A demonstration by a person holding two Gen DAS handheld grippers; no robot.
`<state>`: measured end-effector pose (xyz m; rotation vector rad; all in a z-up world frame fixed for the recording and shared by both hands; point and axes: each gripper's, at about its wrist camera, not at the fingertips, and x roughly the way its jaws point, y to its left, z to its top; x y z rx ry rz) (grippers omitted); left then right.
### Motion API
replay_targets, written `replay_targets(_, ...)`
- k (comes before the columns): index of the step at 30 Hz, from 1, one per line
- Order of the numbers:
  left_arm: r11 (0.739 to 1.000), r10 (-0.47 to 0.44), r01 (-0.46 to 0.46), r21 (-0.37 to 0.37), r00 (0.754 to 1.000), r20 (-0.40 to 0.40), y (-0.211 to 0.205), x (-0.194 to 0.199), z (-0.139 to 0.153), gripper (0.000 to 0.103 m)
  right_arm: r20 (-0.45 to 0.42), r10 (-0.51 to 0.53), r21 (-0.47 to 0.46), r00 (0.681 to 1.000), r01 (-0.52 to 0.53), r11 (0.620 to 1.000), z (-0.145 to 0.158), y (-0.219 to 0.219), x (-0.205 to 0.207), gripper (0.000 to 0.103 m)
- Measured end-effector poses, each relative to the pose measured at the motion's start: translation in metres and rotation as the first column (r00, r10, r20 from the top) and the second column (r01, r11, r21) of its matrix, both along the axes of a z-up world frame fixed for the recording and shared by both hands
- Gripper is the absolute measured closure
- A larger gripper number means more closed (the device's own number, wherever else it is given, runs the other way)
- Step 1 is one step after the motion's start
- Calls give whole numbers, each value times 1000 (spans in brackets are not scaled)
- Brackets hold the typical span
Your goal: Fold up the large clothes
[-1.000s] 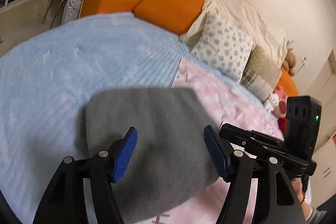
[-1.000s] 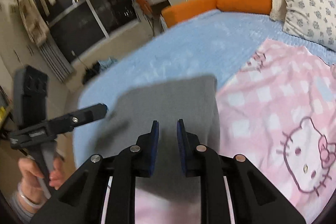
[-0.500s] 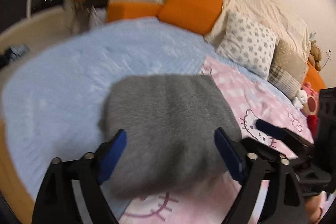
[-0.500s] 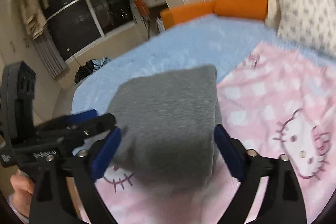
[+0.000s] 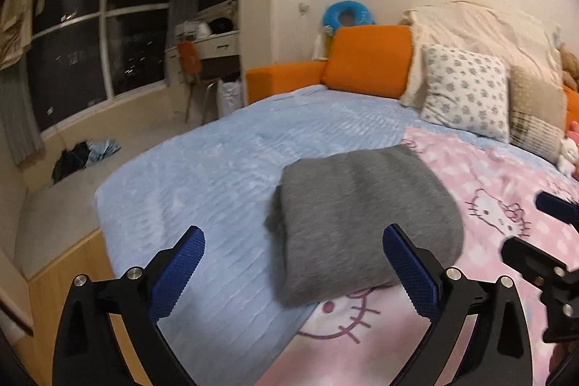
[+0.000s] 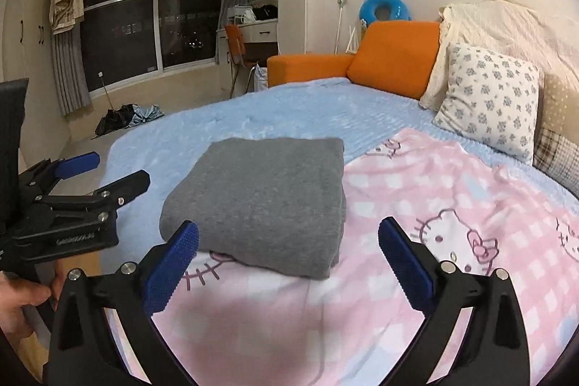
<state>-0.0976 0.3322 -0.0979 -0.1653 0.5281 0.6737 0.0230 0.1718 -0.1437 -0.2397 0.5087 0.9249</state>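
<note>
The folded grey garment (image 6: 264,201) is seen lying across the edge of the pink blanket (image 6: 452,205) and blue cover (image 6: 282,111). Both the left gripper (image 5: 293,270) and right gripper (image 6: 289,263) are spread wide, empty, near it. The garment's underside is hidden.

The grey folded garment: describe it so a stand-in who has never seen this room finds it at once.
Start at the bed with the light blue cover. Near its front edge, the pink cartoon-cat blanket meets the blue. The grey folded garment lies across that seam, a thick plain rectangle, the only unpatterned dark thing on the bed.
</note>
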Motion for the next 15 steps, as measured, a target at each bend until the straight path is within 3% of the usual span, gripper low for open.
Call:
replay_targets(2, 1000, 23, -22, -22, 1000, 18, 4, -6, -9, 3, -4, -6, 3, 1000, 6, 1000, -7, -2, 1, 5)
replay_targets(7, 1000, 23, -24, 12, 999, 38, 5, -6, -24, 3, 22, -41, 22, 999, 40, 999, -24, -10, -1, 5)
replay_targets(15, 999, -19, 21, 44, 999, -51, 0, 23, -38, 3, 5, -23, -15, 1000, 23, 1000, -52, -7, -3, 5)
